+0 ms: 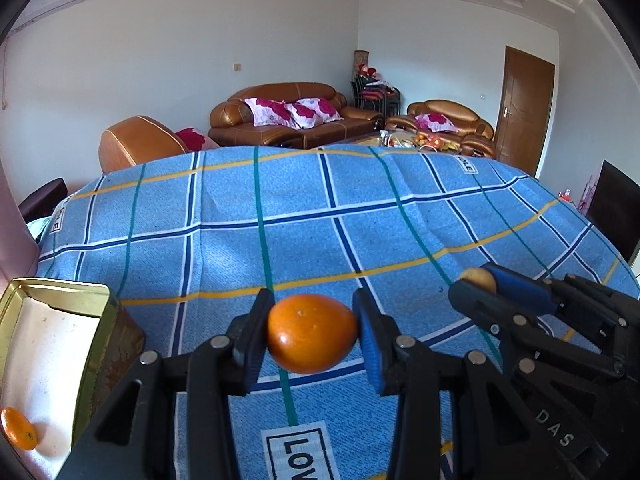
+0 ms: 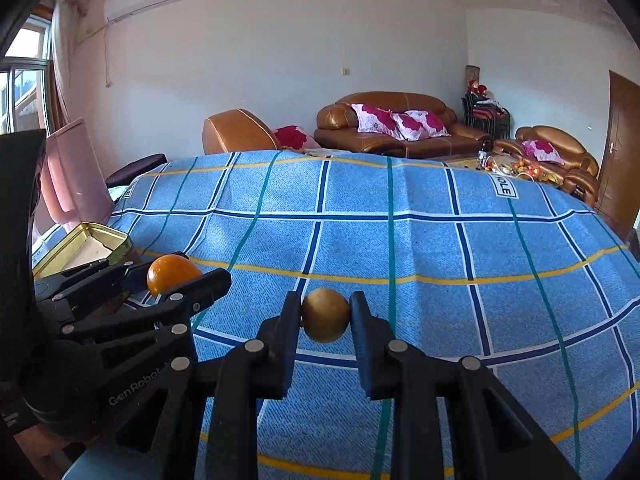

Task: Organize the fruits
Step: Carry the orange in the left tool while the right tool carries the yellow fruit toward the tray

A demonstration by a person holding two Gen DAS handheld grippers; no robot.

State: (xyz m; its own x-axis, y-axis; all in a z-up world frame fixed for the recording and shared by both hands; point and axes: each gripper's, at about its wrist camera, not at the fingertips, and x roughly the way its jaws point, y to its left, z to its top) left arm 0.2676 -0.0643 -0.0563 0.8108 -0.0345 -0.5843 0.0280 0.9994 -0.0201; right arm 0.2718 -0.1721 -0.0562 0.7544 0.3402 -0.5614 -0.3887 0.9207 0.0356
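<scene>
We are carrying fruit: left gripper clamping the orange, right gripper clamping the brown fruit; next is probably releasing over the tin at lower left.

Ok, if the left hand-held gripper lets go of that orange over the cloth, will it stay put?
Probably not: the orange looks round and glossy, so it would likely roll on the blue checked cloth. Its rind seems firm between the pads.

Glossy smooth orange; duller brownish fruit. Woven matt cloth over the bench. Shiny gold metal tin. Matt black plastic claws.
</scene>
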